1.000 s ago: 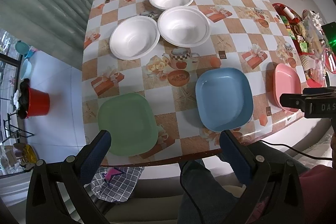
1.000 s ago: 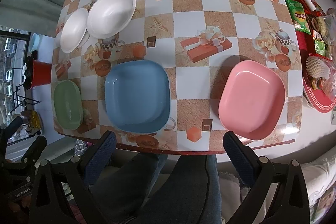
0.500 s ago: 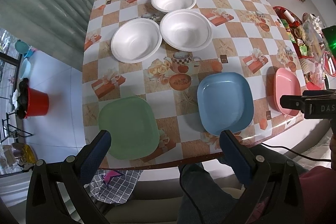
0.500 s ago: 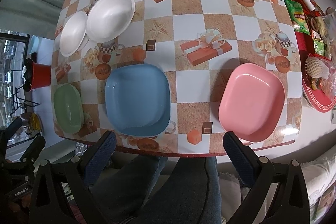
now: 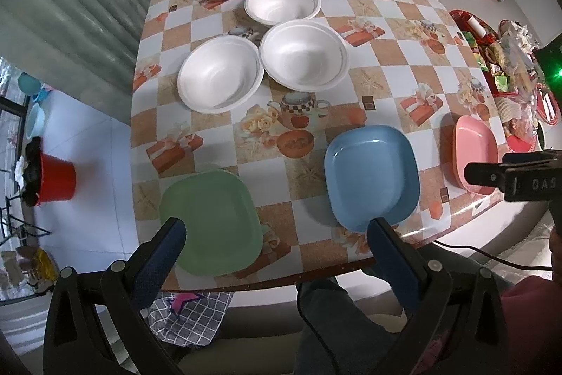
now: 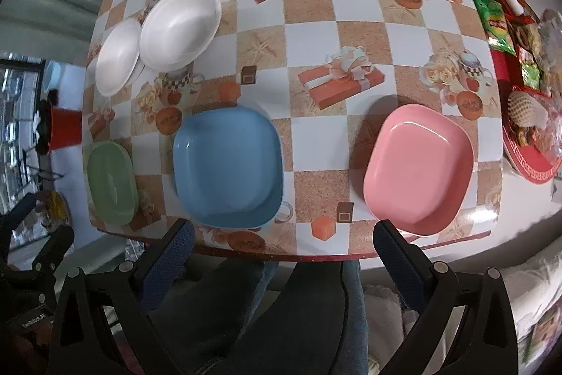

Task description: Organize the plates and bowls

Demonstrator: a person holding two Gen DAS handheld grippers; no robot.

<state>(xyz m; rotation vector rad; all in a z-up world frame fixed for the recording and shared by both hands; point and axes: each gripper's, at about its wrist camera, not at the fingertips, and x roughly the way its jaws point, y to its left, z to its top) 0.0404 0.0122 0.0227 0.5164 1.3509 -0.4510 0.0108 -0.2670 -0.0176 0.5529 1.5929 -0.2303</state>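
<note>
Overhead, I held both the left gripper (image 5: 275, 232) and right gripper (image 6: 282, 234) spread, empty, above the checkered tablecloth (image 6: 354, 34); tiled floor (image 5: 95, 143) lay leftward.

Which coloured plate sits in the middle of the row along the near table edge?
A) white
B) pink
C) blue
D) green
C: the blue plate lies between the green plate and the pink plate in the right wrist view.
</note>
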